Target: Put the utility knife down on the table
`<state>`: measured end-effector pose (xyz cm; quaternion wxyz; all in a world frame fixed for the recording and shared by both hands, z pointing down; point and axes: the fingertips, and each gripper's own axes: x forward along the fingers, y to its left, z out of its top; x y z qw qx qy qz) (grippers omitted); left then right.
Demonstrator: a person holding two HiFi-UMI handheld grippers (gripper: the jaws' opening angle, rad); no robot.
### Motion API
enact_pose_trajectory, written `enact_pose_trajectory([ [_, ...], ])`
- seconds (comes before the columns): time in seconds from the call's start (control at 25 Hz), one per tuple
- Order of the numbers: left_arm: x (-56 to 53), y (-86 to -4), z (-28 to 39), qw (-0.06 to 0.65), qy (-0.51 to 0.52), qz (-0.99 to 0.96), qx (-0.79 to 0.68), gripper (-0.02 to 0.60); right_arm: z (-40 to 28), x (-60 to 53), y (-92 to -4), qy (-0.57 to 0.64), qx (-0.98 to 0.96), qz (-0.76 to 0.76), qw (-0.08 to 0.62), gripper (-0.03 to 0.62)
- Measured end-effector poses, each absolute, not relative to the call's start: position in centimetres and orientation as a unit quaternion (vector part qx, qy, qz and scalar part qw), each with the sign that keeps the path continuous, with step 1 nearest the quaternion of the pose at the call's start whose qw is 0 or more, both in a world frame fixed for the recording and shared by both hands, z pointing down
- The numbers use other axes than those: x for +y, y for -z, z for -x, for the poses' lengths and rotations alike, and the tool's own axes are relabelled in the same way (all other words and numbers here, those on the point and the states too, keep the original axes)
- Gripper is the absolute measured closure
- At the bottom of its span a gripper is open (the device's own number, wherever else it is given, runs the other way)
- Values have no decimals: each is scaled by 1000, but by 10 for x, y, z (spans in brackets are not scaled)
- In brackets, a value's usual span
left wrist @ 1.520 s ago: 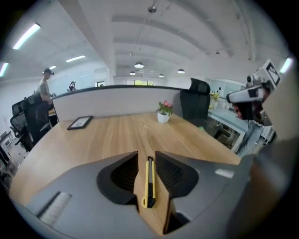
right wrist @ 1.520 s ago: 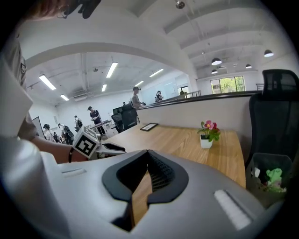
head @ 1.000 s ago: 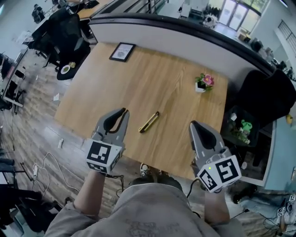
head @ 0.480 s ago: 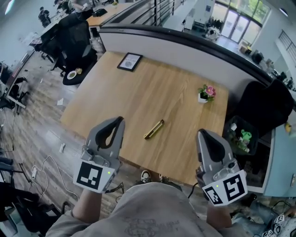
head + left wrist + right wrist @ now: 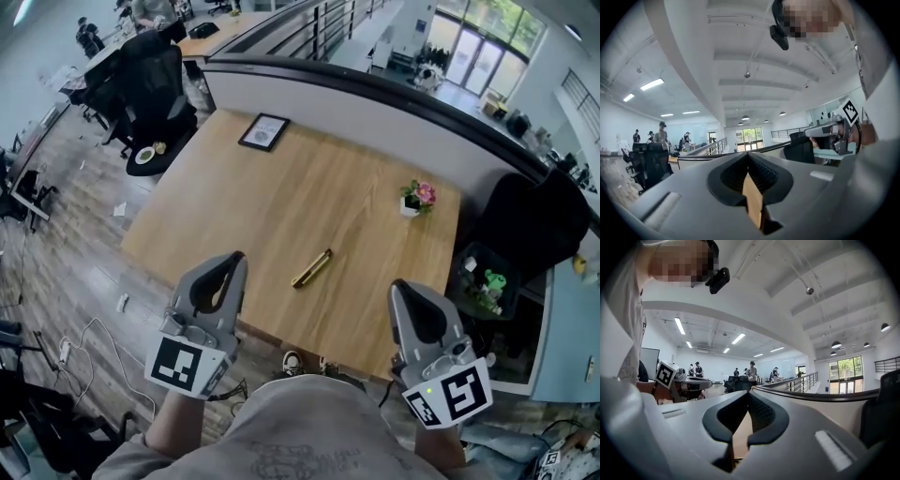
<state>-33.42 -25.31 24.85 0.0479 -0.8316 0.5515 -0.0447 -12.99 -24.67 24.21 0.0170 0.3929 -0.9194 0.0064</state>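
Jaws on my left gripper (image 5: 234, 259) are clenched tip to tip with nothing between them. Its own view shows the ribbed pads meeting and only a tan strip through the loop behind them. My right gripper (image 5: 397, 287) reads the same: tips together, nothing held. Both point level over the near edge of the table (image 5: 281, 183), well apart from each other, the left one by the near left corner.

Between the two, a little beyond their tips and touching neither, the utility knife (image 5: 311, 268) lies flat on the wood. It is a slim yellowish body on a slant, its far end angled toward the right.

Further out, a small flower pot (image 5: 415, 198) with pink blooms stands near the right edge, and a picture frame (image 5: 262, 131) lies near the far left corner. A curved partition (image 5: 394, 98) with a dark top runs behind the table. A black office chair (image 5: 155, 75) stands off the far left corner, and cables (image 5: 94, 342) trail over the floor at the left.
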Motion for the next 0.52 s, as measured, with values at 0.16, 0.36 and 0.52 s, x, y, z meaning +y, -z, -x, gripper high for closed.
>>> enact_pose_trajectory([
  [0.16,-255,-247,338,46,41,829,555,581,133,-246,-241,0,-919,-394,19,584],
  [0.36,-256,-250,334,55,58,831,551,581,133,-247,-245,-4,-916,-400,24,584],
  [0.52,-257,-256,333,49,63,833,548,581,134,-247,-246,-2,-916,-400,25,585],
])
